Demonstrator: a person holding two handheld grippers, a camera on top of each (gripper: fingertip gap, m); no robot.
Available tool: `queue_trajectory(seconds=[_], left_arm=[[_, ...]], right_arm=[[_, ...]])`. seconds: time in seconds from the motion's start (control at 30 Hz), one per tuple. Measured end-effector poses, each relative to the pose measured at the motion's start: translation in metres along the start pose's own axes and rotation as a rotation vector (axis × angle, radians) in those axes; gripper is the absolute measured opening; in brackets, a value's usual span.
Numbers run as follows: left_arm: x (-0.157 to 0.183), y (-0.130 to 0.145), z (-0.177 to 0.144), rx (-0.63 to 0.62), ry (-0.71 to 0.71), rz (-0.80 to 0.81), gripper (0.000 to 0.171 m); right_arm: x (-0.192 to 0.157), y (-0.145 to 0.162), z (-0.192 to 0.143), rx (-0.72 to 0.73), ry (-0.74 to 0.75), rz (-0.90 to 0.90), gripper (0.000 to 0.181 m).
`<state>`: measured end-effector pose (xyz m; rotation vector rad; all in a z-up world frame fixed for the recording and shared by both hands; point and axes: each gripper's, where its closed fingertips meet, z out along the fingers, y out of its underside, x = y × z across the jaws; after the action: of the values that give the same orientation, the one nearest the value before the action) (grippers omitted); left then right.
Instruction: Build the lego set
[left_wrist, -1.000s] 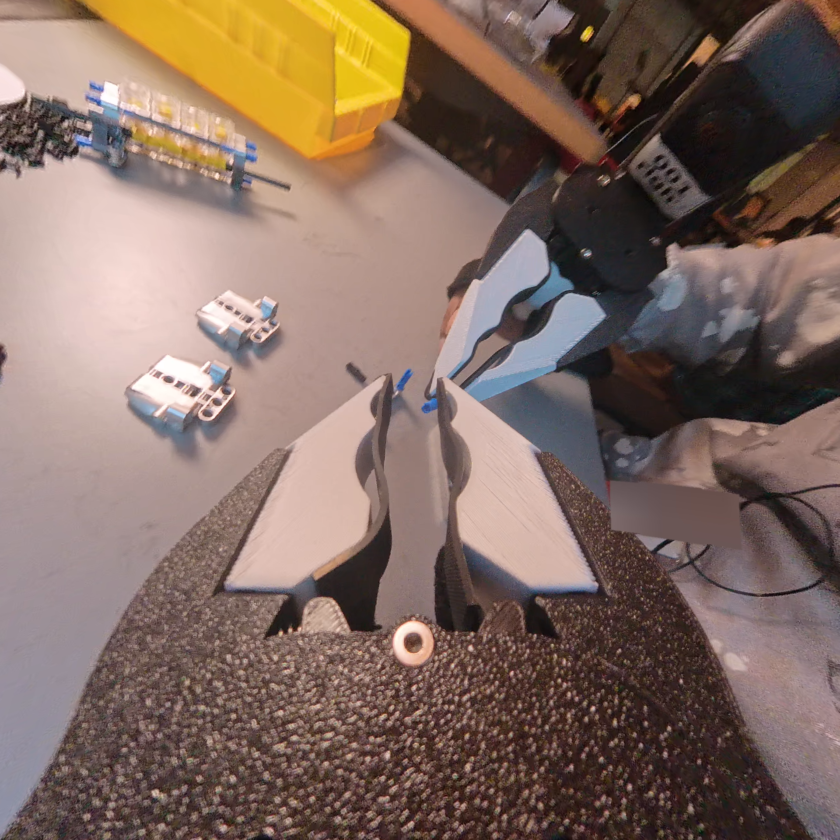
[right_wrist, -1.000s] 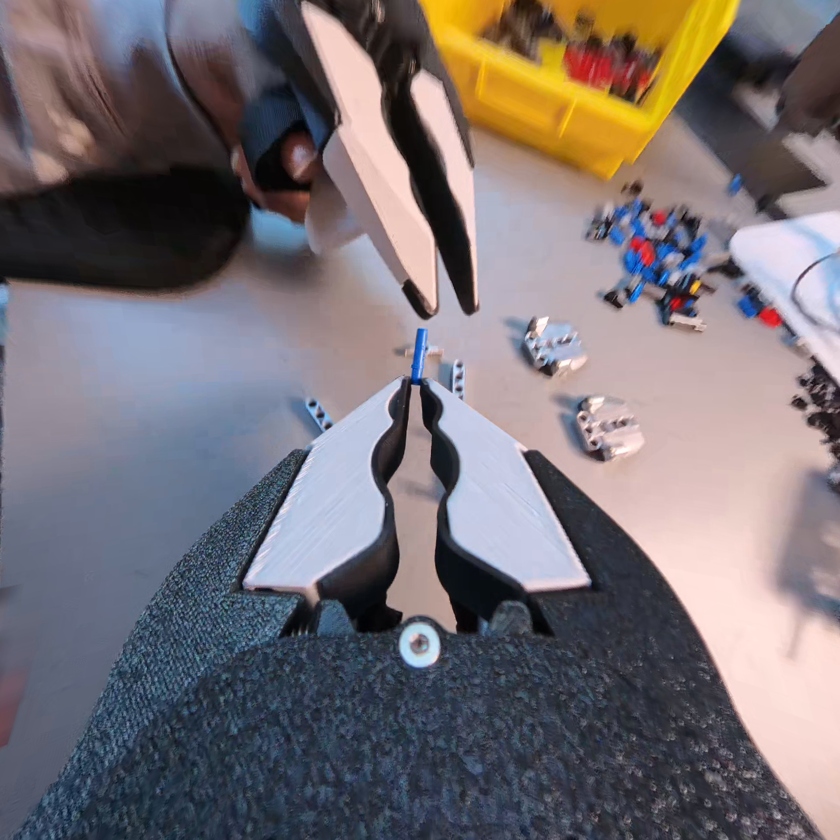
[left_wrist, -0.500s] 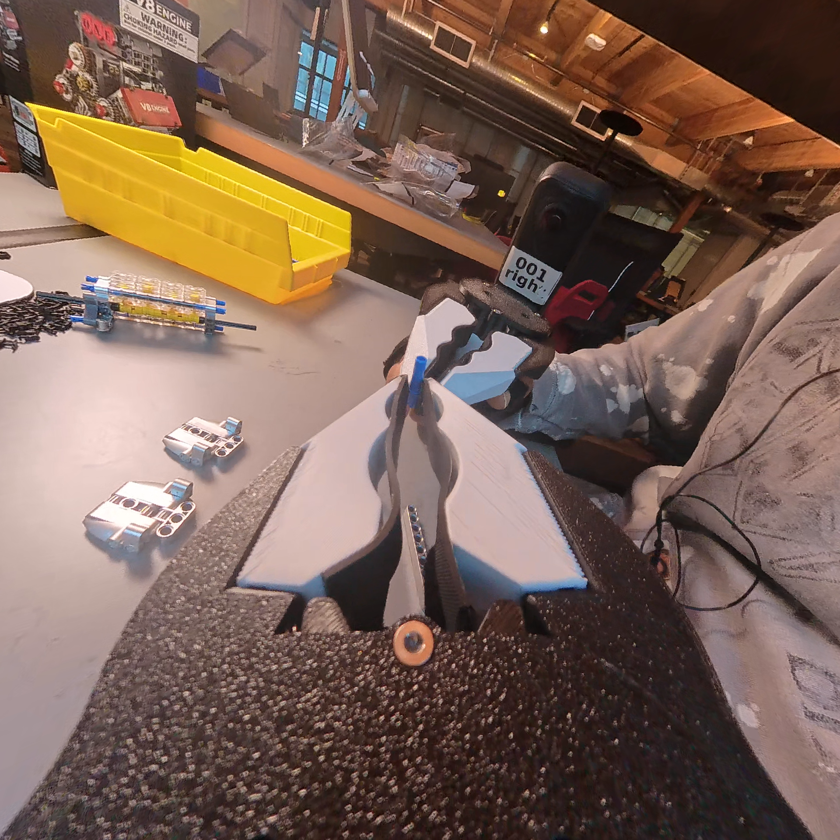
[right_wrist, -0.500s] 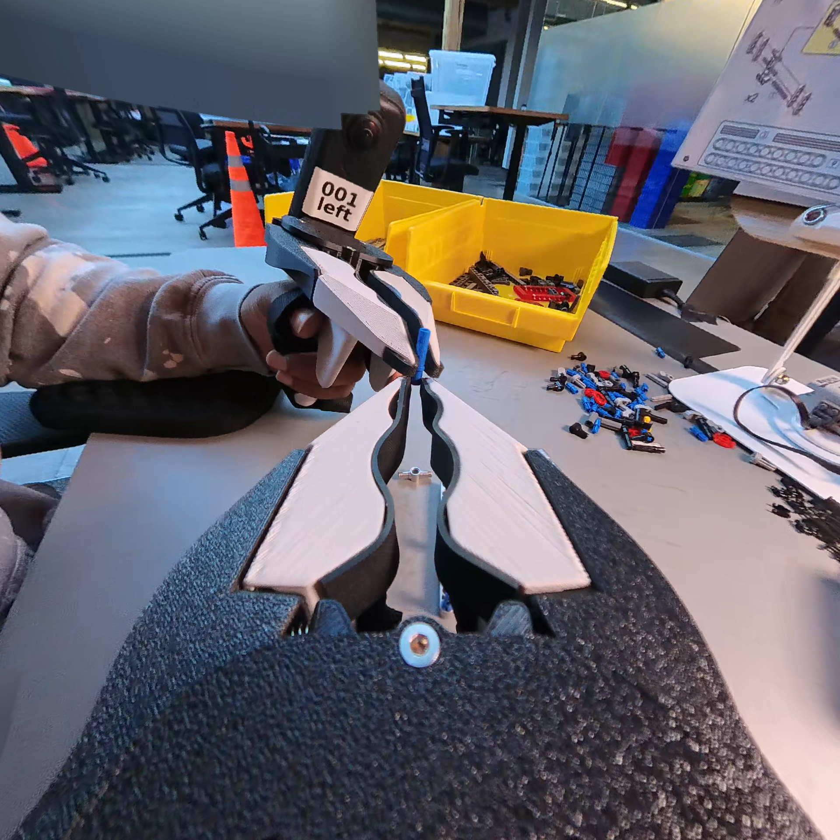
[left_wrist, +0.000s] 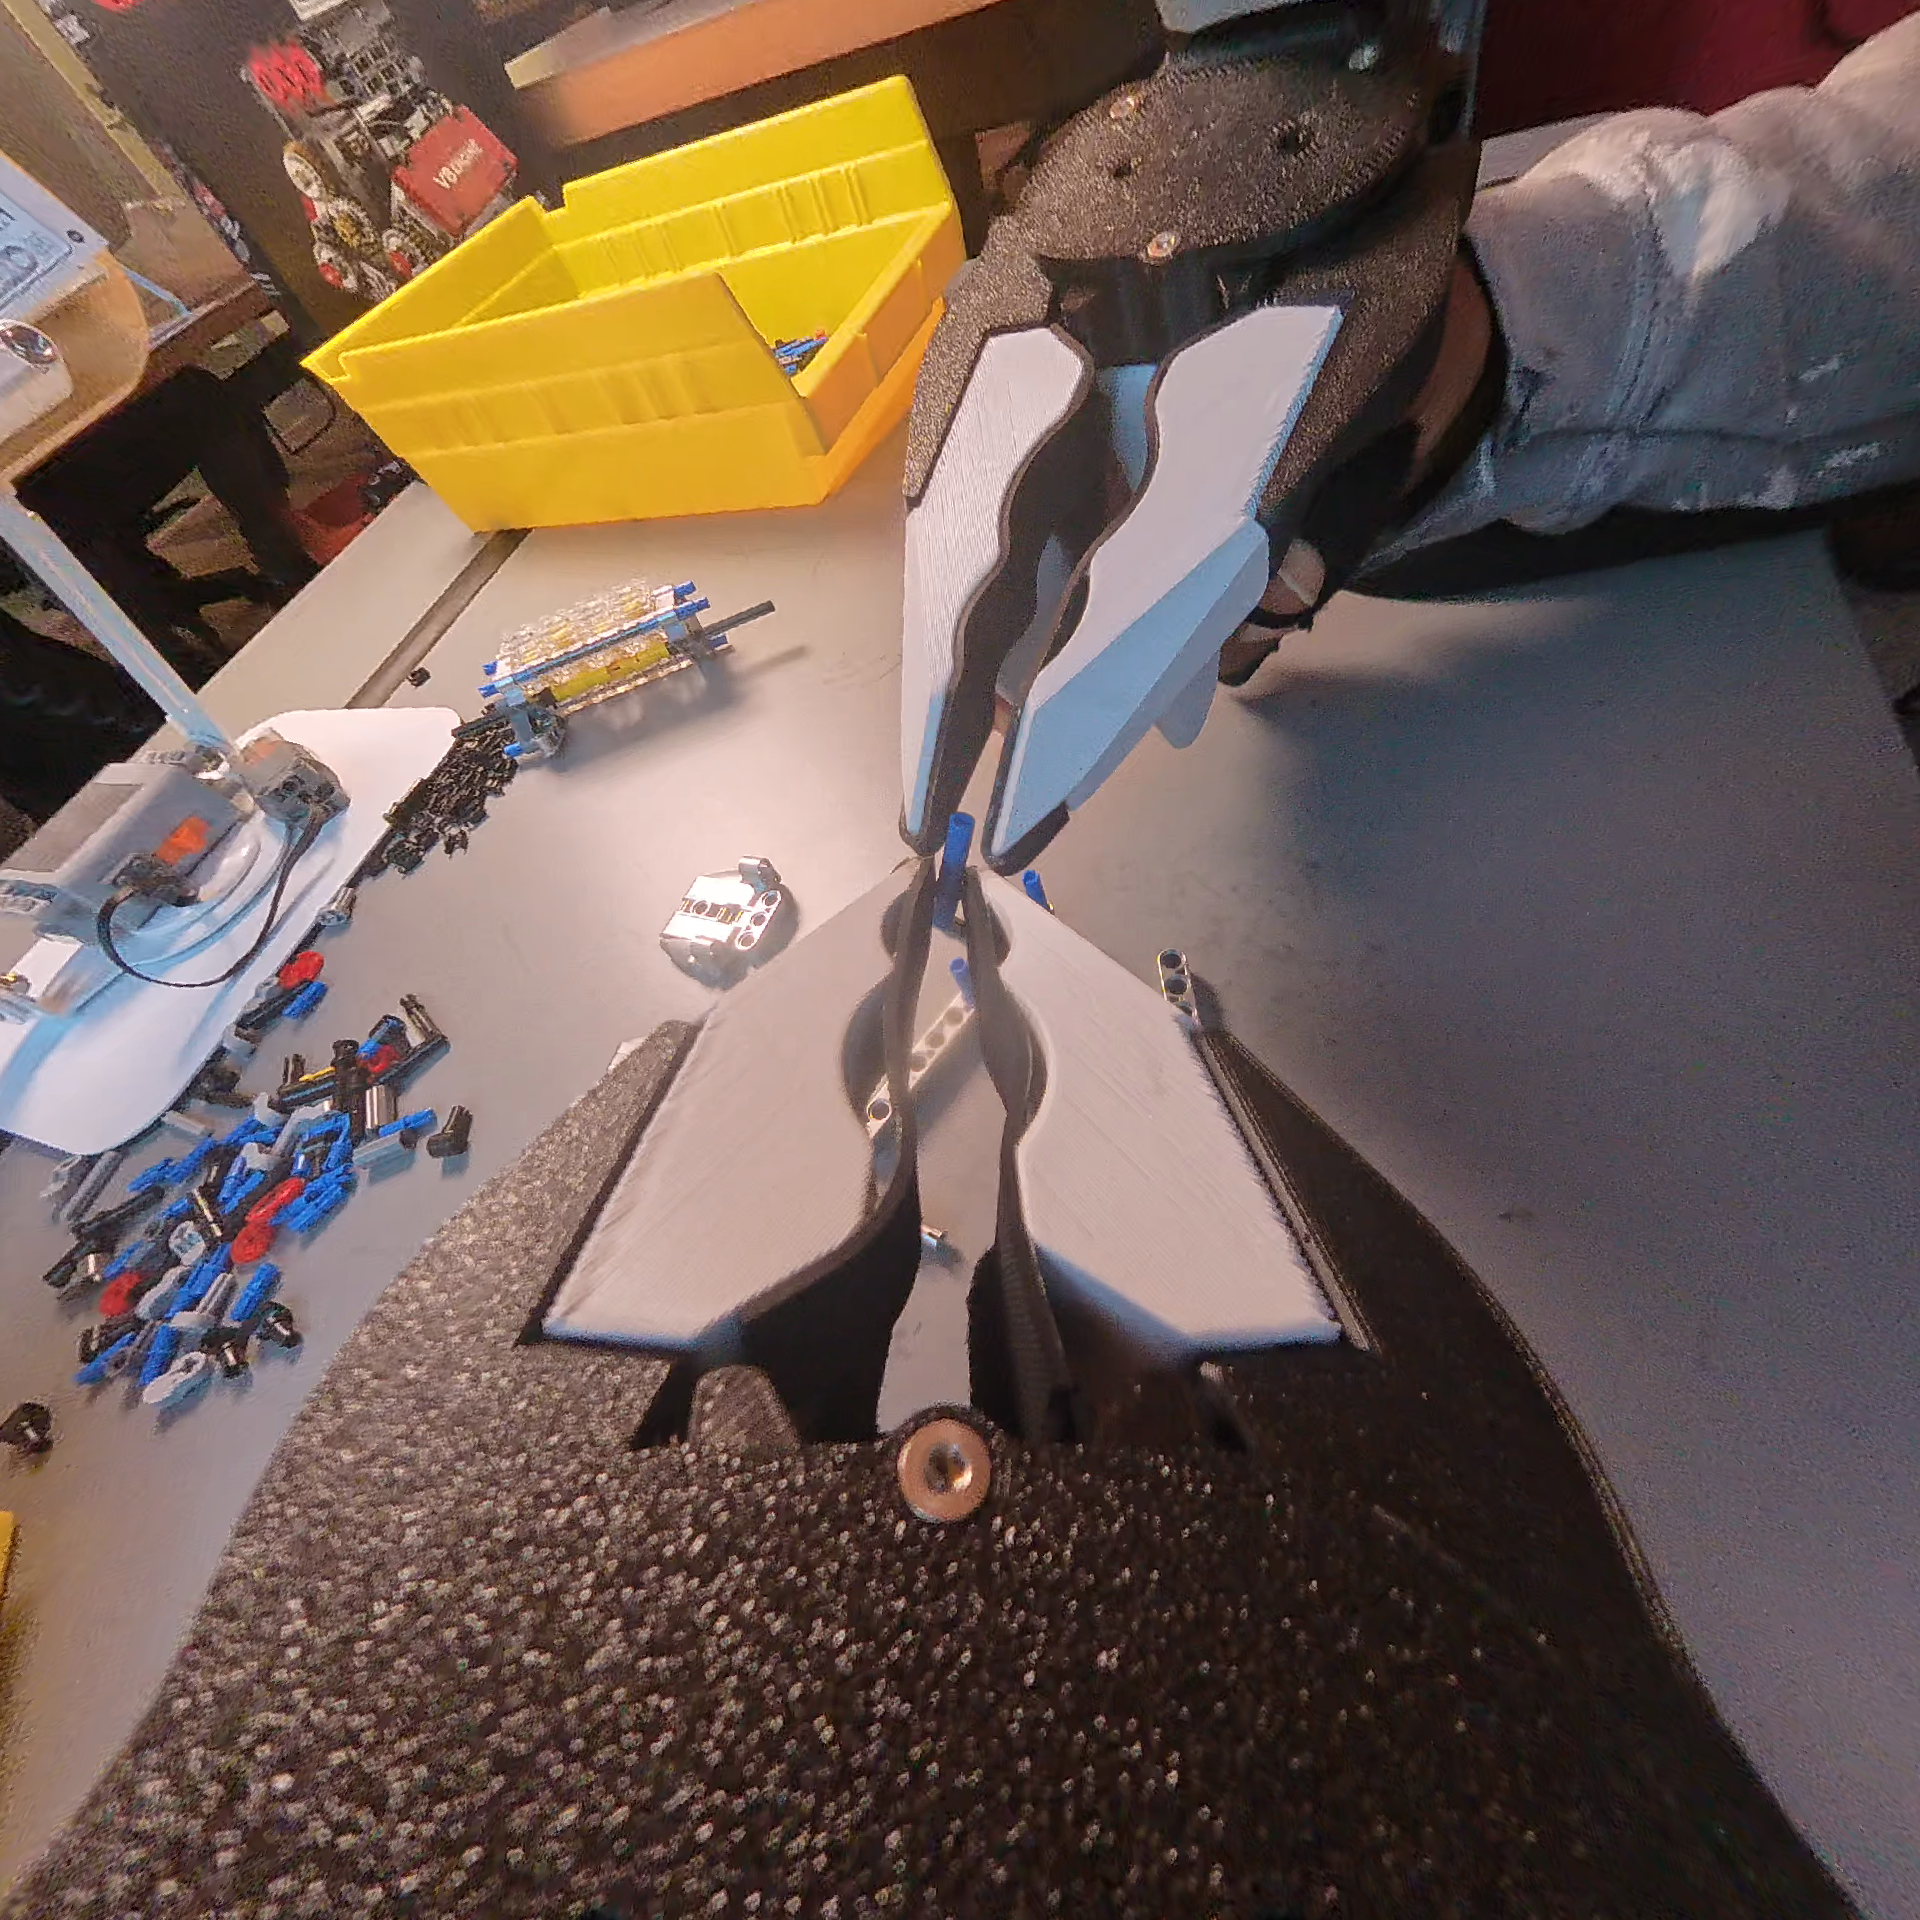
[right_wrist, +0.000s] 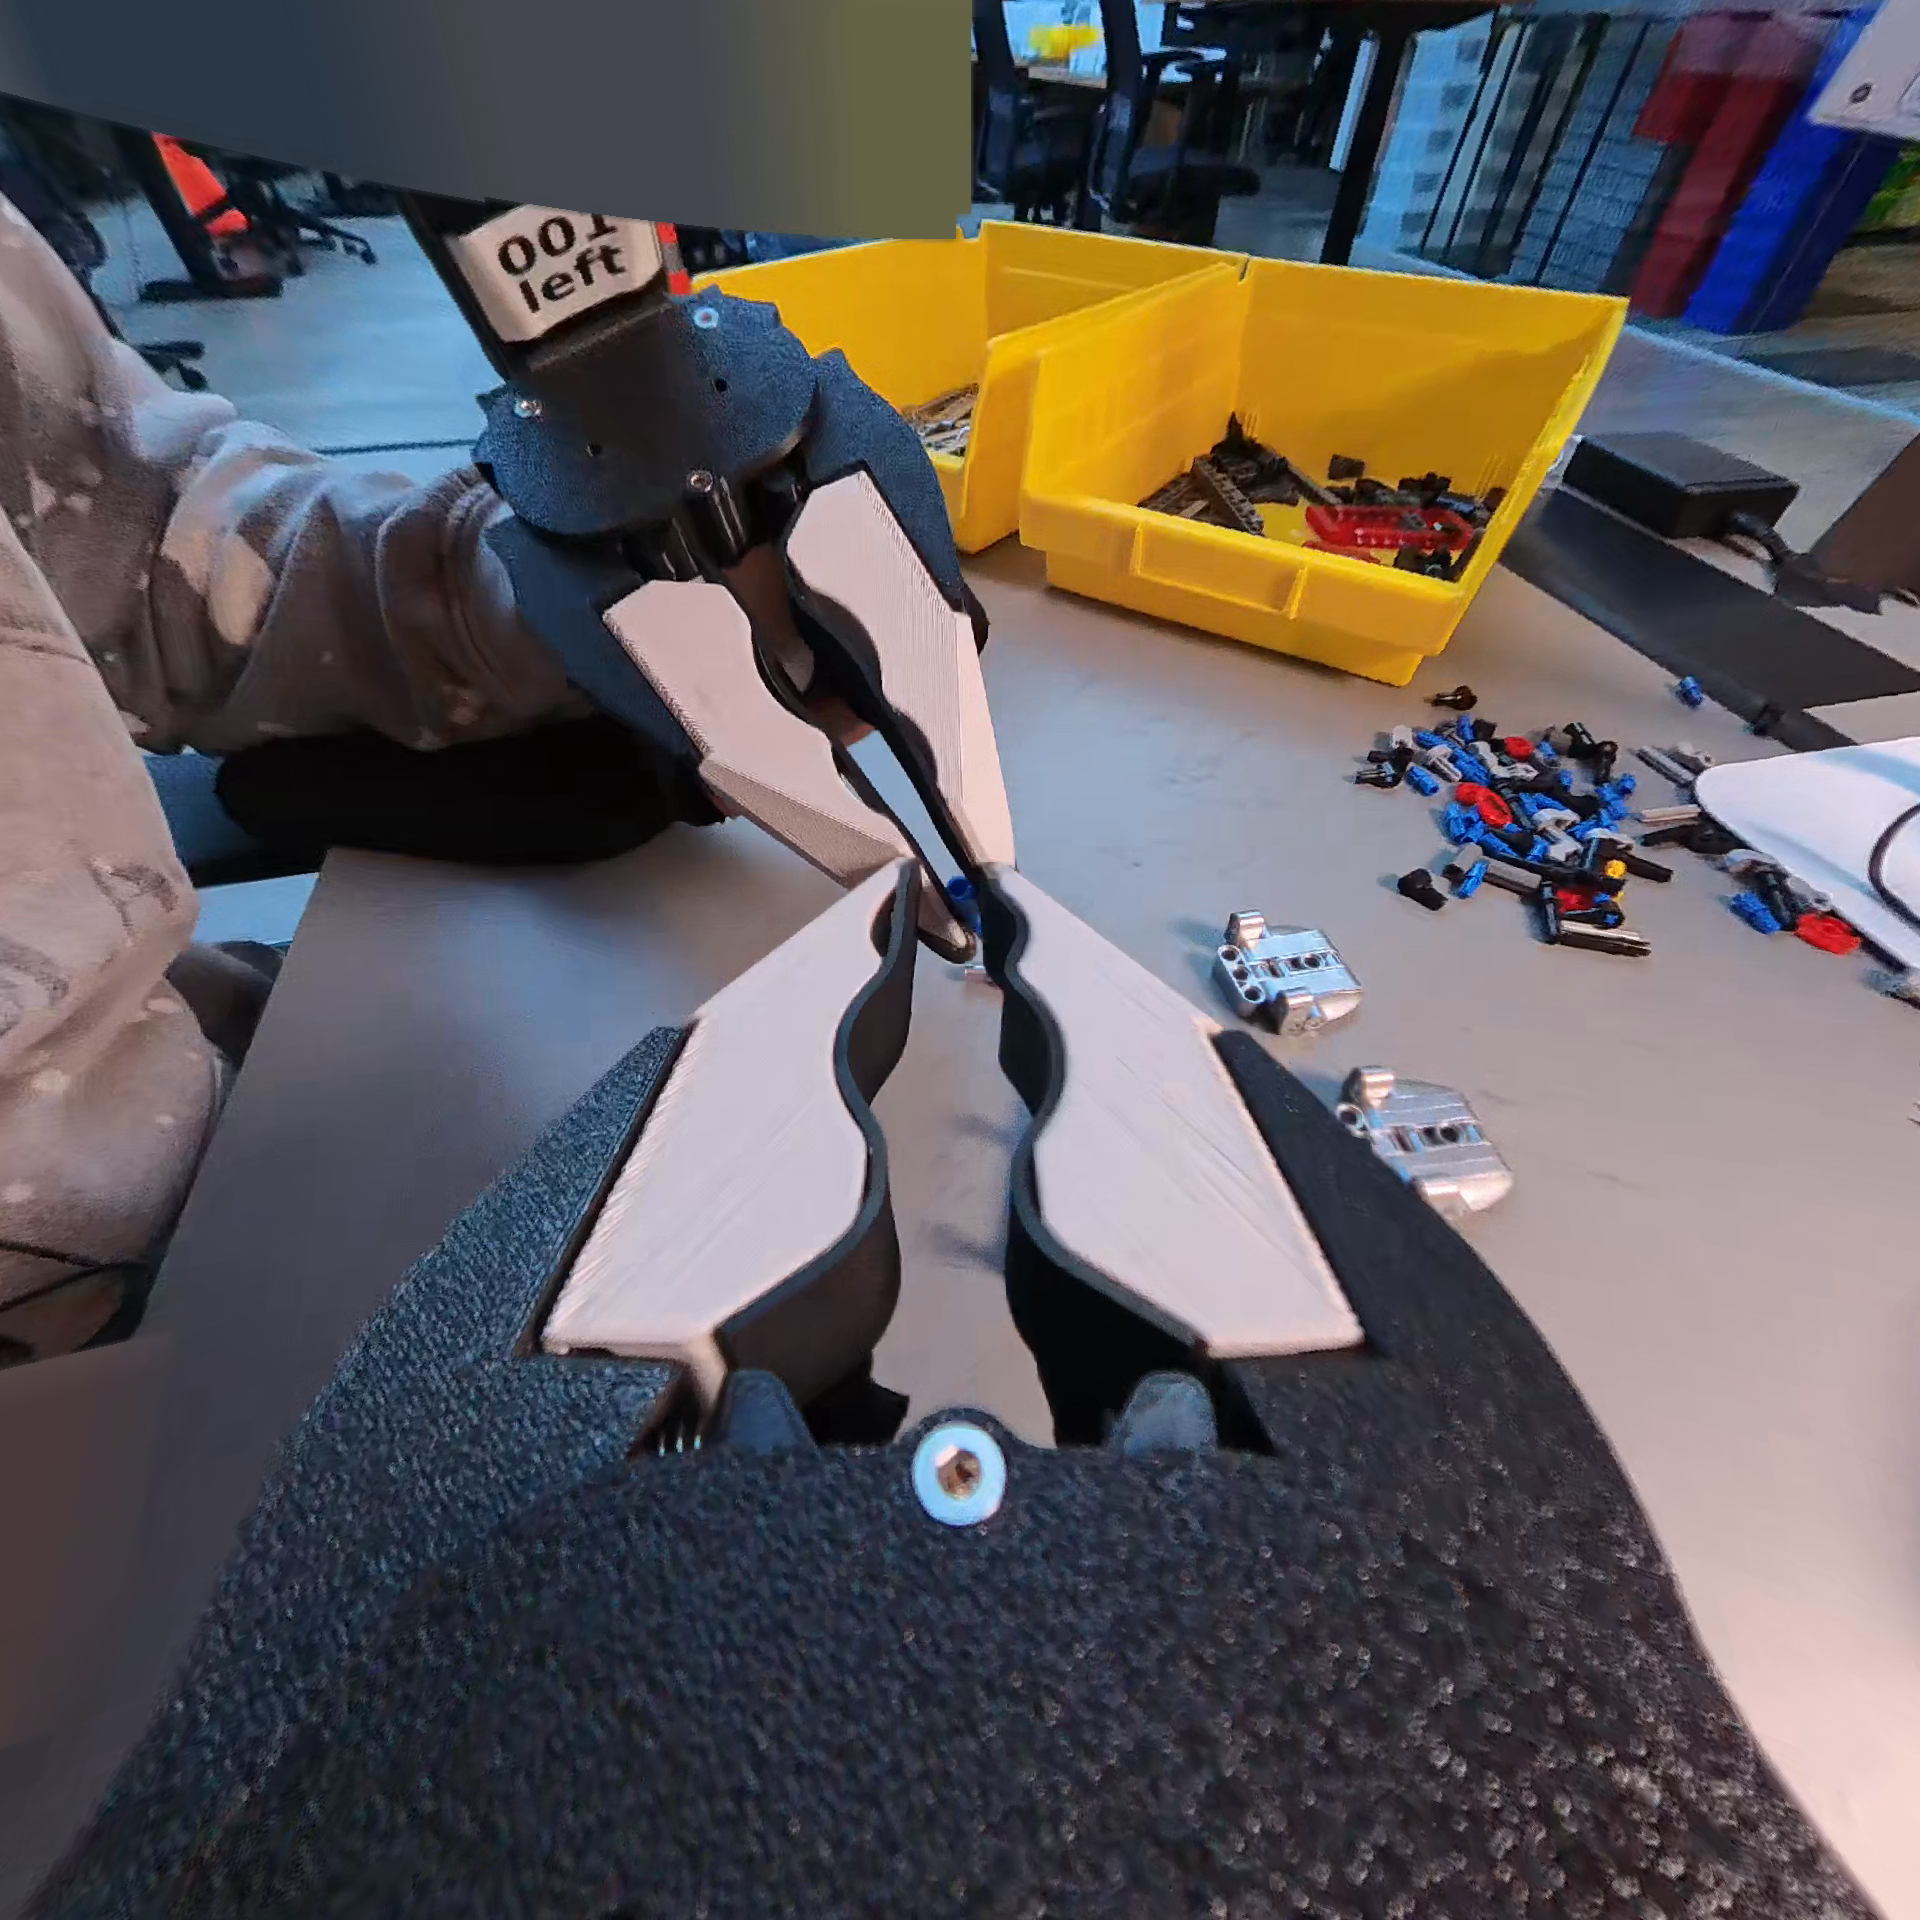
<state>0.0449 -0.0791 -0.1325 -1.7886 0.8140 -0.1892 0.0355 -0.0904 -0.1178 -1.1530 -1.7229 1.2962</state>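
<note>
My left gripper (left_wrist: 948, 888) is shut on a short blue pin (left_wrist: 954, 857) and holds it upright above the grey table (left_wrist: 1455, 935). My right gripper (left_wrist: 966, 842) comes in from above, tip to tip with the left. Its fingertips stand slightly apart on either side of the pin's top. In the right wrist view, my right gripper (right_wrist: 954, 883) is open, and the left gripper's (right_wrist: 951, 925) closed tips sit between its fingertips with the blue pin (right_wrist: 961, 889) showing there. A grey holed beam (left_wrist: 935, 1039) lies on the table under the left fingers.
Two yellow bins (right_wrist: 1299, 436) stand at the back. A pile of small blue, black and red parts (right_wrist: 1527, 821) lies to the right, and two silver parts (right_wrist: 1283, 971) lie nearer. A clear-and-yellow assembly (left_wrist: 603, 649) and a white plate with a grey box (left_wrist: 156, 862) are on the left. Left and right tips are no more than a few centimetres apart.
The blue pin has passed from my right gripper to my left. The left has shut on it, and the right fingertips have come apart. Both grippers now tilt down toward the table.
</note>
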Motion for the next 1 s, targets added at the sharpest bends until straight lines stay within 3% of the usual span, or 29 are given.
queue_trajectory(seconds=[0.23, 0.43, 1.0], left_arm=[[0.009, -0.003, 0.002, 0.024, 0.035, 0.012, 0.002], [0.009, -0.016, -0.005, 0.134, 0.118, -0.130, 0.004], [0.015, -0.018, -0.009, 0.146, 0.189, -0.157, 0.002]], right_arm=[[0.000, 0.007, -0.008, -0.027, -0.004, 0.002, 0.004], [-0.003, -0.005, -0.016, 0.048, -0.050, 0.048, 0.003], [-0.012, -0.004, -0.016, 0.081, -0.129, 0.095, 0.011]])
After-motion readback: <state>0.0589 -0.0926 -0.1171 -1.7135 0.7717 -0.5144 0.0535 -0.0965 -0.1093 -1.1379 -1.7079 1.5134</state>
